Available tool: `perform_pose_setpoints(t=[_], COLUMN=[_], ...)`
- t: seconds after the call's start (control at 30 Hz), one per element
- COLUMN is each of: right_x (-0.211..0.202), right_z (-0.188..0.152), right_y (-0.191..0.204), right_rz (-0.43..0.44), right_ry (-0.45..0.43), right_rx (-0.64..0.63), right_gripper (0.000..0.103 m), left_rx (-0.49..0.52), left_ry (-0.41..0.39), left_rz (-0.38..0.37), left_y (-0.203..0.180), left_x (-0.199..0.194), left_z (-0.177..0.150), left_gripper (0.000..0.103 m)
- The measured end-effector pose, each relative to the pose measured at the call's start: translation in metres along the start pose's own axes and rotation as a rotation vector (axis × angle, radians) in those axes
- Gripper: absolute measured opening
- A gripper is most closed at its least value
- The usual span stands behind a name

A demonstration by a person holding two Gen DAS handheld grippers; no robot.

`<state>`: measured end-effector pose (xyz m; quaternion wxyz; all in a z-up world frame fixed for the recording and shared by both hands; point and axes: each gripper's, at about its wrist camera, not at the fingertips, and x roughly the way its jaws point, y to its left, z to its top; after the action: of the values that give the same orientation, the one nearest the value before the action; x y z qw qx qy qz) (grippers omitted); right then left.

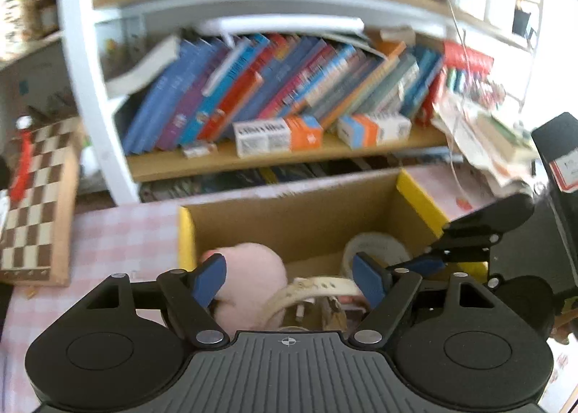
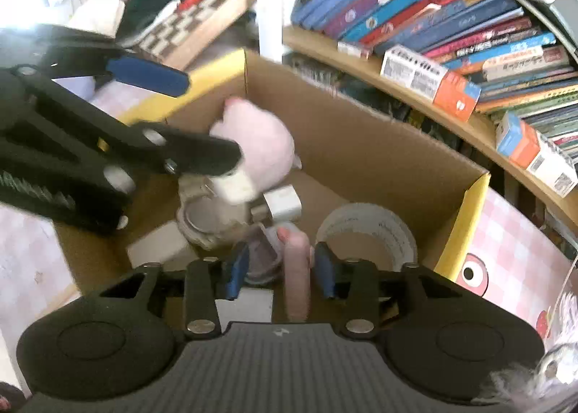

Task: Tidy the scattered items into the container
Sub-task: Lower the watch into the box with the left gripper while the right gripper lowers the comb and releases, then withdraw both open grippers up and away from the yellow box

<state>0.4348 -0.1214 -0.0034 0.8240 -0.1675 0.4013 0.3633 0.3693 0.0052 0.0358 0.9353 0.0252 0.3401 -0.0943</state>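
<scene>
Hovering over the box [image 1: 300,221], the left gripper [image 1: 289,277] is seen with its blue pads [image 1: 209,279] spread wide and nothing between them. The box is made of brown cardboard with yellow flaps and is placed on a pink checked cloth [image 1: 119,232], just before a shelf of books [image 1: 274,87].

Inside the box a pink plush [image 1: 249,275] is lying at the left side, and a tape roll [image 2: 368,232] is standing at the right side, near the wall. Between them a white strap [image 1: 318,288], a white charger [image 2: 281,201] and a round pale thing [image 2: 206,221] are seen on the bottom; the last one is too blurred to be named.

The right gripper [image 2: 280,268] is also held over the box. Its pads are parted, and a pink stick [image 2: 298,275] is standing between them, close to the right pad. If the stick is touched by a pad cannot be told.

A chessboard [image 1: 32,203] is seen on the cloth left of the box, well apart from it
</scene>
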Motion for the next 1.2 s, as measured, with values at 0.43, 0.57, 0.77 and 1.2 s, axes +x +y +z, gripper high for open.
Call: perform_pose_setpoints(t=[0.43, 0.57, 0.77, 1.2], right_x=[-0.075, -0.099, -0.135, -0.179], right_z=[-0.006, -0.017, -0.047, -0.147], right_y=[0.032, 0.048, 0.077, 0.181], right_rz=[-0.022, -0.055, -0.141, -0.302], right_ry=[-0.176, -0.219, -0.295, -0.356], right_rx=[0.057, 0.099, 0.167, 0.275], right_gripper=[0.078, 0.083, 0.088, 0.096], left_rx=[-0.055, -0.092, -0.148, -0.132], left_ry=[-0.162, -0.187, -0.227, -0.226], left_rz=[0.020, 0.038, 0.132, 0.198], left_y=[-0.011, -0.011, -0.013, -0.036], left_x=[-0.089, -0.114, -0.157, -0.231], left_z=[-0.025, -0.042, -0.077, -0.174], left_gripper=[0.089, 0.092, 0.094, 0.098])
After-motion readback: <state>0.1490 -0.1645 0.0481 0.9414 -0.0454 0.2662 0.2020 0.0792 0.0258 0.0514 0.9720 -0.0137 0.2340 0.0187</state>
